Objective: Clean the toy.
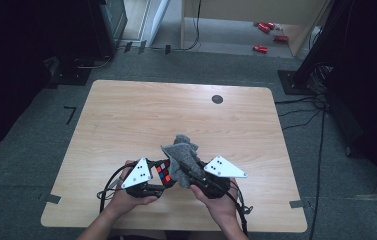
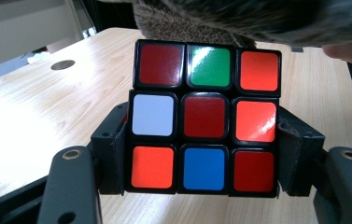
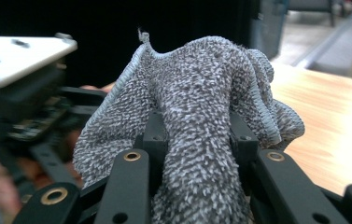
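Near the wooden table's (image 1: 126, 120) near edge, the left gripper (image 2: 204, 140) pinches a multicoloured 3-by-3 puzzle cube (image 2: 205, 116); the right gripper (image 3: 197, 140) pinches a grey terry cloth (image 3: 197, 107) against it.

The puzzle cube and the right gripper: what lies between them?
In the high view, the grey cloth, held in the right gripper, lies against the puzzle cube held by the left gripper.

Pale wooden table (image 1: 126, 115) — dark round disc (image 1: 217, 99)

The Rubik's cube (image 2: 204, 123) has glossy plastic stickers (light glares off them), the grey cloth (image 3: 201, 116) is nubby, rough terry, and the table (image 1: 126, 125) looks like smooth, pale wood-grain laminate.
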A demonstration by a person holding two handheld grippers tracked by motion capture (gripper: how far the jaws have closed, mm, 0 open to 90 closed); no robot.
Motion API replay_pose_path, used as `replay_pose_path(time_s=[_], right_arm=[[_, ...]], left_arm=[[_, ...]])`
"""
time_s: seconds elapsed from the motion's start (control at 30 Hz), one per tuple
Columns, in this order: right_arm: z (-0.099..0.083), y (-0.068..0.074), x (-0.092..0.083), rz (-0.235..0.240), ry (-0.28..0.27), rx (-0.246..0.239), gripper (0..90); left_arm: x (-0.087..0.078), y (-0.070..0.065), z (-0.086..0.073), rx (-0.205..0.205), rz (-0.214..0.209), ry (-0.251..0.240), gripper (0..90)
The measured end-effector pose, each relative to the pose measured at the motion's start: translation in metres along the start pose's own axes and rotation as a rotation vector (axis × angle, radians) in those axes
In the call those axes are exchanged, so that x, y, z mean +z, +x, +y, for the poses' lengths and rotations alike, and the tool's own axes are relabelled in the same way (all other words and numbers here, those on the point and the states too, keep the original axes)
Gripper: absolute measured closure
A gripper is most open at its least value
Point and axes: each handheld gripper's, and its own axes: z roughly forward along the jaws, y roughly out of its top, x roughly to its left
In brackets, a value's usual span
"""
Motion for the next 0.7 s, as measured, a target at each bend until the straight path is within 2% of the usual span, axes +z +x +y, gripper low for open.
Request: replay_pose_path(time_s=[0.1,0.2,0.3,0.5,0.6,0.7], right_arm=[[-0.002,0.004,0.005,0.019,0.022,-0.017,68.3],[-0.008,-0.003,0.008,0.024,0.036,0.026,68.0],[-0.013,-0.014,0.011,-0.015,0.071,0.028,67.9],[-0.020,-0.030,0.011,-0.057,0.102,0.060,67.7],[-0.017,-0.031,0.007,-0.063,0.079,0.076,67.7],[-0.010,-0.023,0.002,-0.045,0.039,0.064,67.6]], left_arm=[[-0.002,-0.002,0.002,0.004,-0.006,-0.018,34.0],[-0.002,-0.002,0.002,0.014,0.007,-0.007,34.1],[-0.003,-0.001,0.003,0.005,0.005,-0.011,34.1],[-0.003,0.001,0.002,-0.005,0.003,-0.016,34.1],[-0.003,0.002,0.002,-0.009,-0.001,-0.010,34.1],[0.000,0.001,0.001,-0.009,-0.002,0.004,34.1]])
